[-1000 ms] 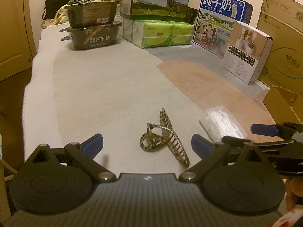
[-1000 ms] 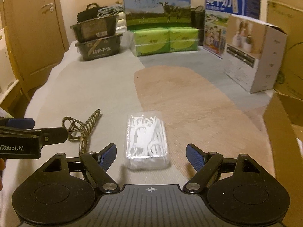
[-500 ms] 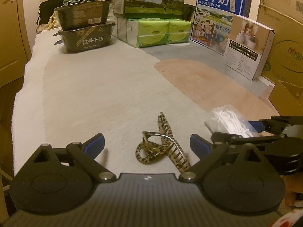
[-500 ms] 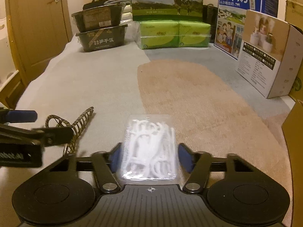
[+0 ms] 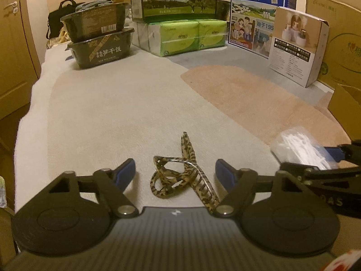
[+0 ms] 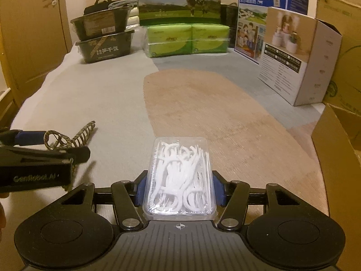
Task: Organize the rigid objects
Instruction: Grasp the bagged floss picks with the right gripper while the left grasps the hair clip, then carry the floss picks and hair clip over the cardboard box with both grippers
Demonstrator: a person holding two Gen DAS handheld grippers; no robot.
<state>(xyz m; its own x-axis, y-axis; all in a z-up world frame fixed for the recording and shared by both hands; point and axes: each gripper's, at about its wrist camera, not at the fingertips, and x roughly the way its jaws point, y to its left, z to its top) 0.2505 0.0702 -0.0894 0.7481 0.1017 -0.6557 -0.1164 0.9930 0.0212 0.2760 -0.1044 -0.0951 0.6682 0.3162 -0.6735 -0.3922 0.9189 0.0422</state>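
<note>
Lying on the pale part of the carpeted surface point(image 5: 135, 103), one leopard-print hair claw clip point(image 5: 180, 176) shows a spotted brown-and-tan pattern, looped handles and a row of curved teeth, and it sits between the spread blue-tipped fingers of the left gripper point(image 5: 175, 172), which grips nothing. The right gripper point(image 6: 179, 186) is clamped on the sides of one clear plastic box of floss picks point(image 6: 180, 176), a rounded rectangular case packed with a jumble of white picks; in the left wrist view the same box appears at the right edge, just beside the clip. At the far end stand two dark food trays point(image 6: 105, 46) stacked one on the other, two milk cartons point(image 6: 179, 1), two green tissue packs point(image 6: 187, 39) side by side, and one white product box point(image 6: 297, 56).
</note>
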